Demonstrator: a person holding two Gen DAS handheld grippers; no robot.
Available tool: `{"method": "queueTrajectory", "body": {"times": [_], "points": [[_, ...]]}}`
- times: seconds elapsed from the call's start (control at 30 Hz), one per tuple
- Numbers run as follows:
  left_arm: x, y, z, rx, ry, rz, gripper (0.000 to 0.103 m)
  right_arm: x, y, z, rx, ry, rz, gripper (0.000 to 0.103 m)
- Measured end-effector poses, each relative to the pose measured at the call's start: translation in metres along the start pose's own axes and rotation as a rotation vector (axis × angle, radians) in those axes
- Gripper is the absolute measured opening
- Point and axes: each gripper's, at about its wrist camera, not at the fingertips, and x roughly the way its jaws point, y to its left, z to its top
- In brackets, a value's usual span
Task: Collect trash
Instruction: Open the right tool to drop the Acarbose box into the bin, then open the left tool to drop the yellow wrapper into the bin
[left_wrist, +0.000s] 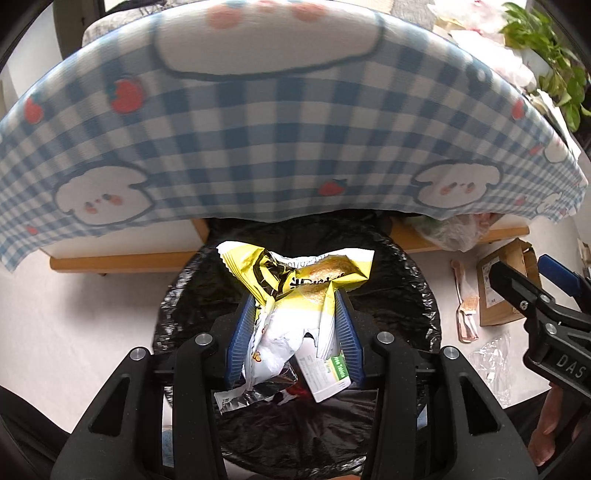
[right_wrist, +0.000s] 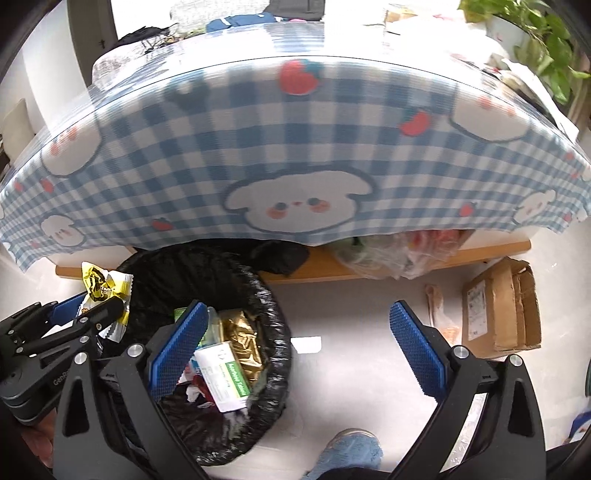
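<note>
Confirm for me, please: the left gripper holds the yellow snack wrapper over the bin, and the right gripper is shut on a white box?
Not quite: the right gripper is open and empty, as the right wrist view shows. The white box lies in the bin. The left gripper does hold the yellow snack wrapper.

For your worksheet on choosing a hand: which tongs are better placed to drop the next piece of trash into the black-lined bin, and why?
Left. The left tongs already grip the yellow snack wrapper directly above the bin. The right tongs are open, holding nothing, partly off to the bin's side over the floor.

Floor (right_wrist: 351, 325): lined bin (right_wrist: 273, 332), cardboard box (right_wrist: 498, 306), plastic scraps.
</note>
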Motion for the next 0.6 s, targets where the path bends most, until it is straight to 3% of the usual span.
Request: {"method": "queueTrajectory", "body": {"times": [0.33, 0.5, 0.6], "points": [[0.005, -0.01, 0.001, 0.001, -0.013, 0.001, 0.06, -0.002, -0.011, -0.003, 0.001, 0.005, -0.018, 0.095], [-0.002, -0.004, 0.004, -0.008, -0.039, 0.014, 0.083, -0.005, -0.003, 0.001, -0.015, 0.003, -0.017, 0.095], [-0.014, 0.008, 0.008, -0.026, -0.065, 0.026, 0.09, -0.01, 0.006, 0.006, -0.031, -0.003, -0.011, 0.095]]}}
